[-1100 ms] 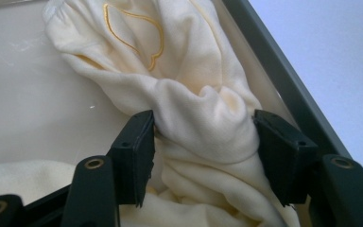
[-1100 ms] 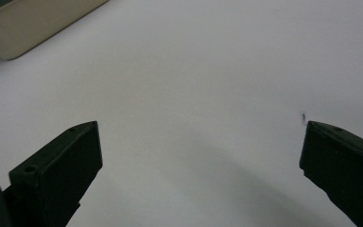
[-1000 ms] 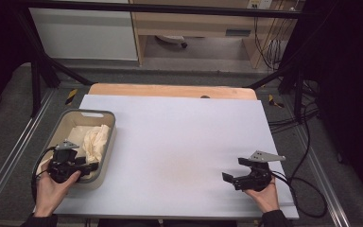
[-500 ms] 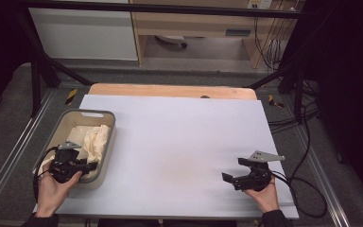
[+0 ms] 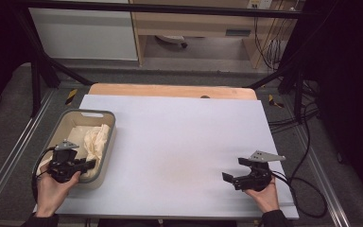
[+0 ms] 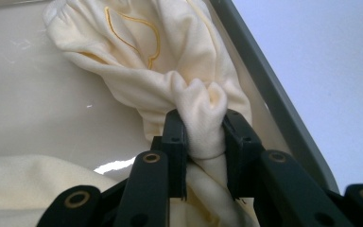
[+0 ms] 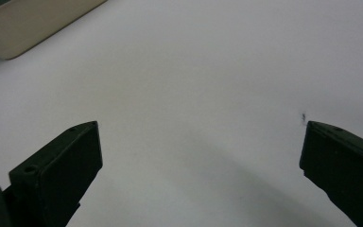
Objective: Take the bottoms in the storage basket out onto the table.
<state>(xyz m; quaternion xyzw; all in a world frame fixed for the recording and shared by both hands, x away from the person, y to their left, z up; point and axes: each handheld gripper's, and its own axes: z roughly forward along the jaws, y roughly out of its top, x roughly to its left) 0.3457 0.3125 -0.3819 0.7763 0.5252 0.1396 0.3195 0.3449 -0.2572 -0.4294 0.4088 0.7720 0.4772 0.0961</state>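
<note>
high view, one beige bin (image 5: 105,117), one cream cloth (image 6: 160,71) pinched by left gripper (image 6: 203,137), right gripper (image 7: 201,156) jaws apart

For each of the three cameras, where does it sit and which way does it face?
High view: above the person's side, facing forward and down on the white table; both hands show.
Left gripper view: rides the left tongs, facing into the beige bin; jaws pinch the cream cloth.
Right gripper view: rides the right tongs, facing across bare table; jaws wide apart.
Shared: the high and left gripper views both show bin and cloth.
</note>
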